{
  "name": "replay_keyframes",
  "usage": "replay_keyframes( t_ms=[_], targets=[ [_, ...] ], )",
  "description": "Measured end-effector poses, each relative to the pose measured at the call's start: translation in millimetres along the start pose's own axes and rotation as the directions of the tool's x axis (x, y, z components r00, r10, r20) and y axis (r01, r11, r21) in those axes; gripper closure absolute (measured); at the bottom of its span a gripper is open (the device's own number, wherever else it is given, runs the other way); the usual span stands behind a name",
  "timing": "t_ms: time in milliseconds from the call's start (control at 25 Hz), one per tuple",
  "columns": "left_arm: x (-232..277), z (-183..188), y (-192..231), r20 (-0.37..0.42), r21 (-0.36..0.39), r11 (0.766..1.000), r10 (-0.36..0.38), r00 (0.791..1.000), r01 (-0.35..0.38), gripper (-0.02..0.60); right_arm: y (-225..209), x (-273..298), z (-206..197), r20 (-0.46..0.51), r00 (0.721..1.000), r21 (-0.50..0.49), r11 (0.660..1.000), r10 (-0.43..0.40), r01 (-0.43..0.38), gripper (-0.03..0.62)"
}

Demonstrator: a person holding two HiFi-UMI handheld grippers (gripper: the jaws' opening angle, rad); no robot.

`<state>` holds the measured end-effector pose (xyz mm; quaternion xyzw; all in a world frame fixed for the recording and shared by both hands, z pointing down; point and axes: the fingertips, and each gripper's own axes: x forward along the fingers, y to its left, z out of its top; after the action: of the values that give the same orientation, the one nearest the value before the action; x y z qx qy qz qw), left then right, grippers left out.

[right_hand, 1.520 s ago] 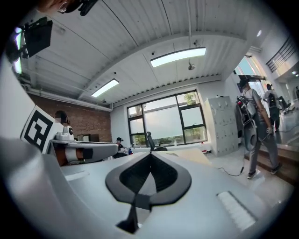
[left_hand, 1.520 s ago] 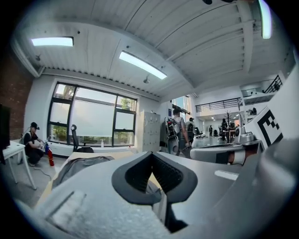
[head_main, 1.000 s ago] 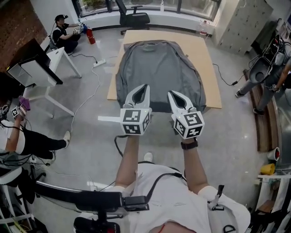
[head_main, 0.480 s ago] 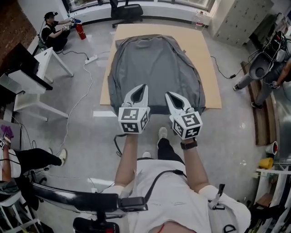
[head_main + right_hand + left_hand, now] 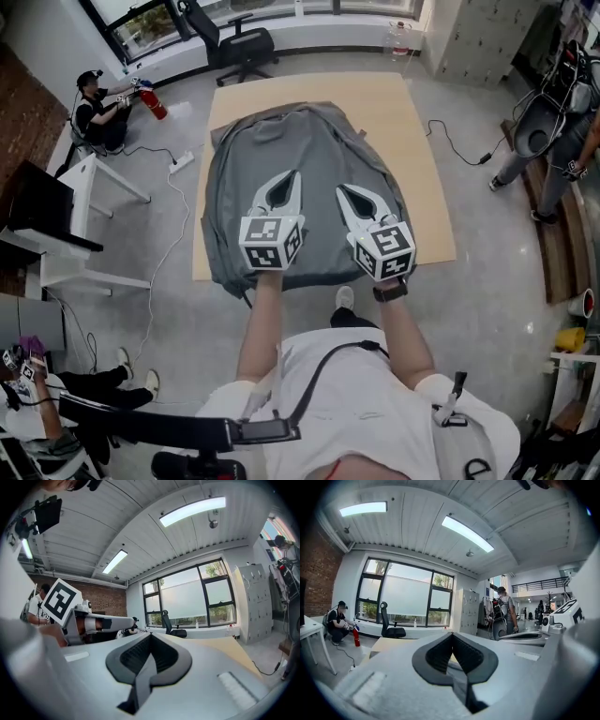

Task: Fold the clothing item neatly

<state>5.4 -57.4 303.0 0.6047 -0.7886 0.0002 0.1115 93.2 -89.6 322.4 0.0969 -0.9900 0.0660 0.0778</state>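
Plainly, folding has not begun: the grey garment [image 5: 302,141] lies spread flat on the board [image 5: 417,122] on the floor, mid-frame. The left gripper [image 5: 292,178] and right gripper [image 5: 343,190] hover over its lower half, fingers pressed together on nothing. Next, I judge, the fingers must open, come down to an edge and pinch the cloth.

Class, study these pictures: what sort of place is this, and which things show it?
Probably an office-style lab or workroom: a swivel chair by big windows, metal lockers, and cables trailing over the bare floor beside a grey garment spread on a board.
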Motion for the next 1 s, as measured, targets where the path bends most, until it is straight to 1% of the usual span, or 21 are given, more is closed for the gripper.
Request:
replay_keyframes(
  t_ms=[120,280,400,520,680,840,880,920,1000],
  targets=[
    [45,-6,-6,-0.051,0.015,1.0,-0.023,0.998,0.024,0.58,-44,5,-8,-0.009,1.0,0.041,0.999,-0.027,0.027,0.591],
    [99,-32,-11,-0.147,0.026,0.998,-0.049,0.988,0.053,0.579,-100,3,-43,-0.081,0.992,0.083,0.991,-0.094,0.101,0.591],
    [136,-60,-10,-0.244,0.042,0.996,-0.07,0.967,0.082,0.58,-129,-3,-77,-0.168,0.972,0.071,0.981,-0.165,0.178,0.591],
    [166,-95,-7,-0.345,0.047,0.99,-0.107,0.932,0.132,0.578,-145,-18,-114,-0.251,0.943,0.119,0.96,-0.218,0.254,0.591],
    [213,-145,5,-0.464,0.065,0.978,-0.147,0.874,0.199,0.578,-169,-43,-162,-0.359,0.882,0.176,0.905,-0.306,0.386,0.591],
    [269,-189,14,-0.558,0.104,0.955,-0.174,0.811,0.277,0.577,-188,-73,-204,-0.441,0.811,0.216,0.832,-0.384,0.511,0.589],
    [286,-198,17,-0.576,0.117,0.949,-0.174,0.799,0.291,0.565,-192,-79,-213,-0.461,0.792,0.219,0.814,-0.4,0.539,0.578],
    [303,-206,21,-0.593,0.128,0.944,-0.174,0.787,0.305,0.525,-194,-86,-223,-0.484,0.771,0.217,0.797,-0.414,0.564,0.563],
    [337,-223,26,-0.629,0.152,0.93,-0.17,0.759,0.335,0.5,-195,-101,-244,-0.537,0.724,0.196,0.771,-0.433,0.606,0.534]
  ],
)
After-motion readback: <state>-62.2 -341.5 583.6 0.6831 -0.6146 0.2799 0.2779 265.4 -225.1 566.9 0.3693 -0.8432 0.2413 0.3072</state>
